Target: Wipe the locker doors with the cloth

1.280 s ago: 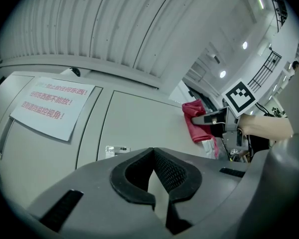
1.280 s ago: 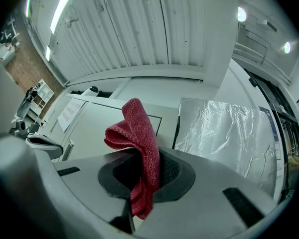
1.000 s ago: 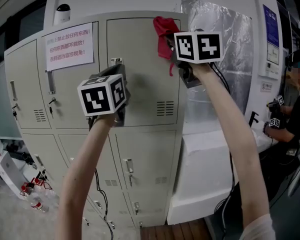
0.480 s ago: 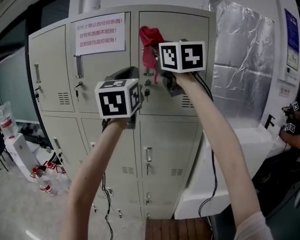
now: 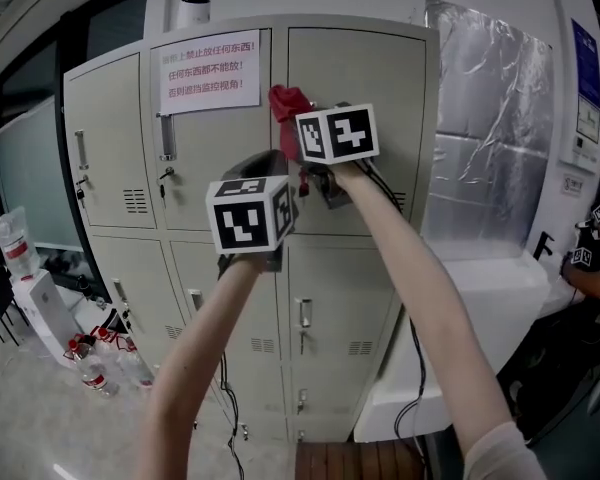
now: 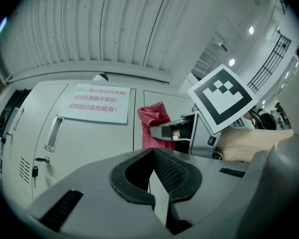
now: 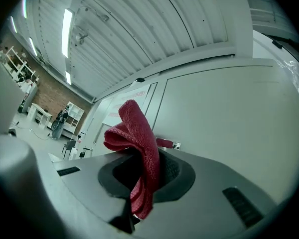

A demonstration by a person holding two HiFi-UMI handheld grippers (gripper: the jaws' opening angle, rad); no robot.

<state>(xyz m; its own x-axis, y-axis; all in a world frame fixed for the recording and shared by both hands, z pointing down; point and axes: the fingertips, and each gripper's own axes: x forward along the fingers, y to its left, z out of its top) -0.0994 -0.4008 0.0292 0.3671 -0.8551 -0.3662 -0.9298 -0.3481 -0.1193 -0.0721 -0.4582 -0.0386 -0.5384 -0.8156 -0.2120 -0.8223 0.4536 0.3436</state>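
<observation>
The red cloth (image 5: 286, 103) is bunched in my right gripper (image 5: 300, 140), which is shut on it. It presses the cloth at the left edge of the grey top right locker door (image 5: 370, 78), near the seam with the door bearing the paper sign (image 5: 208, 70). In the right gripper view the cloth (image 7: 138, 138) folds up out of the jaws of the right gripper (image 7: 145, 177). My left gripper (image 5: 263, 163) hovers lower, in front of the lockers, shut and holding nothing. The left gripper view shows the left gripper (image 6: 154, 171) below the cloth (image 6: 152, 125) and the right gripper (image 6: 165, 131).
A dome camera (image 5: 194, 8) sits on top of the lockers. Silver foil sheeting (image 5: 490, 128) and a white counter (image 5: 480, 298) stand to the right, with a person (image 5: 592, 263) at the right edge. Bottles (image 5: 90, 368) lie on the floor at lower left.
My right gripper has carried the cloth from the top right corner of the door leftward and down to its left edge. The left gripper stays low in front of the lockers.
</observation>
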